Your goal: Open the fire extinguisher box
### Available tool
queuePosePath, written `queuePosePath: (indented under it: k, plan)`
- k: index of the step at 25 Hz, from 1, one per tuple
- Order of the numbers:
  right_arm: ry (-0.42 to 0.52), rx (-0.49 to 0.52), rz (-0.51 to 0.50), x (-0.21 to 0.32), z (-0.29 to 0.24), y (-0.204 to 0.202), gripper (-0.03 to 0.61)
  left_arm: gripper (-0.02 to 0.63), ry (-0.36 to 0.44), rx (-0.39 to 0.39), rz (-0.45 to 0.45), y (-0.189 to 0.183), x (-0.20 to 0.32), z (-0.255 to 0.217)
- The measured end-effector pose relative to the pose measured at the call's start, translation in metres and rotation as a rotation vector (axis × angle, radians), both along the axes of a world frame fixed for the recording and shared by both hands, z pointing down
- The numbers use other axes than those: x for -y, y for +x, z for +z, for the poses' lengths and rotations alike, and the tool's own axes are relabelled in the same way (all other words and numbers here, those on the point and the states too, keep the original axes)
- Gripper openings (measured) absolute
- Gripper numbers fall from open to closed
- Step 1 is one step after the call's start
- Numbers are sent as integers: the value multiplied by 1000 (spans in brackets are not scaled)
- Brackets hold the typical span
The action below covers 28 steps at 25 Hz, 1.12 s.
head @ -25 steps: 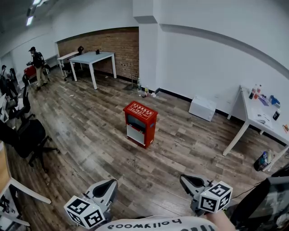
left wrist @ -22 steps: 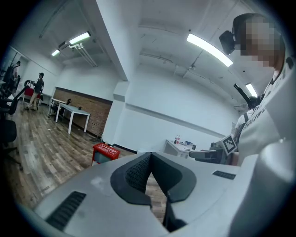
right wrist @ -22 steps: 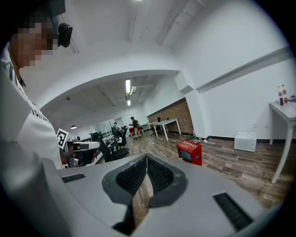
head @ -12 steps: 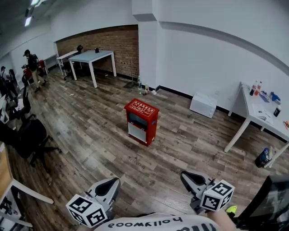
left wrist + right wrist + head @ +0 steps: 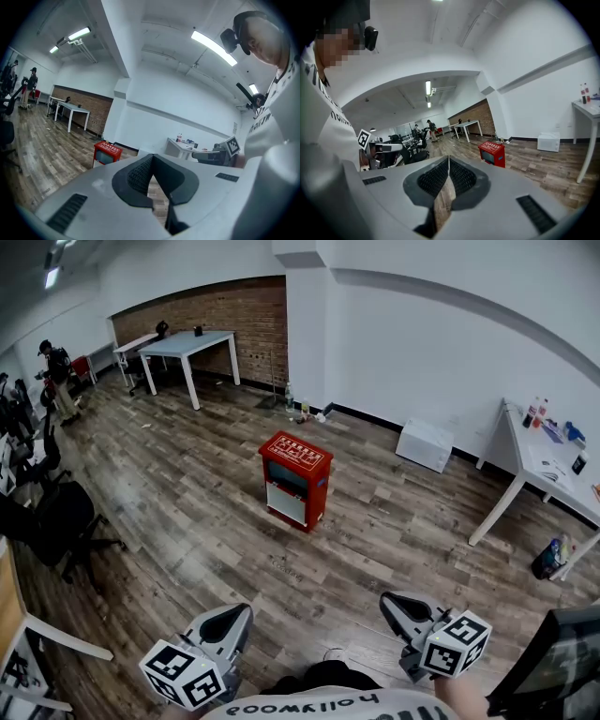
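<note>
A red fire extinguisher box [image 5: 295, 480] stands upright on the wooden floor in mid-room, its lid down and a glass and white front panel facing me. It also shows small in the left gripper view as the box [image 5: 107, 153] and in the right gripper view as the box [image 5: 491, 153]. My left gripper [image 5: 228, 623] hovers low at the bottom left, jaws shut with nothing between them. My right gripper [image 5: 401, 607] is at the bottom right, also shut and empty. Both are far short of the box.
A white table [image 5: 185, 345] stands by the brick wall at the back left. Another white table [image 5: 544, 470] with bottles is at the right. A white case [image 5: 425, 444] lies by the far wall. Black office chairs [image 5: 56, 521] are at the left, and people stand far left.
The view has advanced slightly toward the box, which now sits a little lower and closer. Both grippers stay shut and have dropped slightly lower in the frame.
</note>
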State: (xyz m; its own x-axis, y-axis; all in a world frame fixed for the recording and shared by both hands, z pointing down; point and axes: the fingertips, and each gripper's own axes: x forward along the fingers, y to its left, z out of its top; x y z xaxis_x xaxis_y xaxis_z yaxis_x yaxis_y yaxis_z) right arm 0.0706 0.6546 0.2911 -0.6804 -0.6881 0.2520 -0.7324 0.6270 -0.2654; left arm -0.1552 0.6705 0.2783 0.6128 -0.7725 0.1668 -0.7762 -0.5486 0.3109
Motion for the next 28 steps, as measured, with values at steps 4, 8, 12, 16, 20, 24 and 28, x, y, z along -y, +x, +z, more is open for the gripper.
queuePosePath:
  k: [4, 8, 12, 16, 20, 24, 28]
  plan:
    - [-28, 29, -10, 25, 9, 5, 9, 5, -21, 0, -3, 8, 22, 10]
    - [-48, 77, -17, 63, 4, 18, 9, 5, -51, -3, -16, 19, 51, 15]
    - [-45, 85, -28, 112, 2, 31, 9, 5, -41, 0, -46, 24, 93, 13]
    - [-49, 61, -41, 151, 5, 39, 9, 5, -53, -1, -80, 27, 128, 12]
    - [-44, 5, -61, 180, 11, 44, 9, 5, -48, -3, -89, 30, 158, 12]
    - [-52, -1, -63, 206, 17, 58, 9, 5, -52, -7, -92, 44, 185, 16]
    - [-59, -16, -72, 225, 23, 70, 9, 5, -48, 0, -85, 59, 204, 19]
